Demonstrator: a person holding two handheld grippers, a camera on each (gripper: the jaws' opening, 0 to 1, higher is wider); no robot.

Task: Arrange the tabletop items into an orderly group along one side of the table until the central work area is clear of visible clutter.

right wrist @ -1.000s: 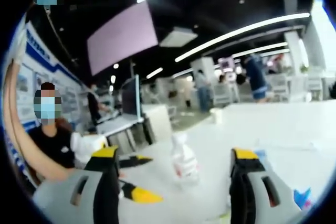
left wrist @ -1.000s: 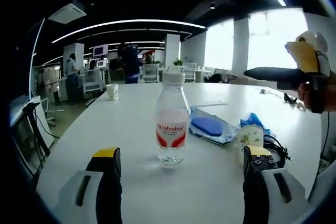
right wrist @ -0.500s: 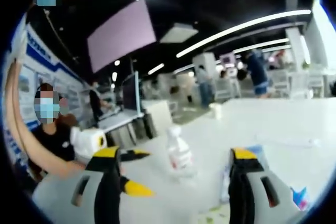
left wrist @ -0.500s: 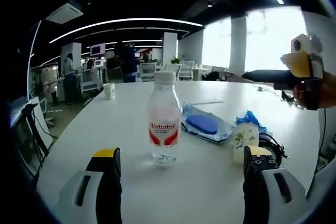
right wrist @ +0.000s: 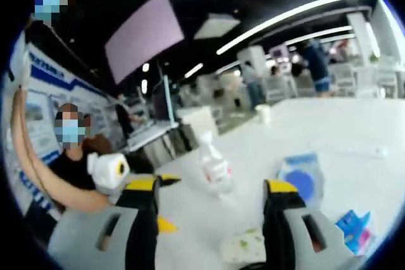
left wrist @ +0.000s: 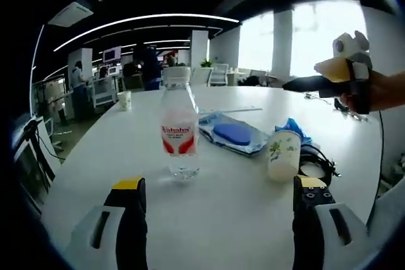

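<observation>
White table carries one bottle, one cup; both tools gape, empty.

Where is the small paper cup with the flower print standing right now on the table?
In the left gripper view the paper cup stands upright right of centre, between the blue packet and the black cable, right of the water bottle.

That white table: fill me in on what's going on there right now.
A person holds a gripper in each hand over the table. Both are open and holding nothing. The left gripper points at a water bottle standing upright. Beside it lie a clear packet with something blue inside, a paper cup and a black cable. The right gripper hovers above the table.
</observation>
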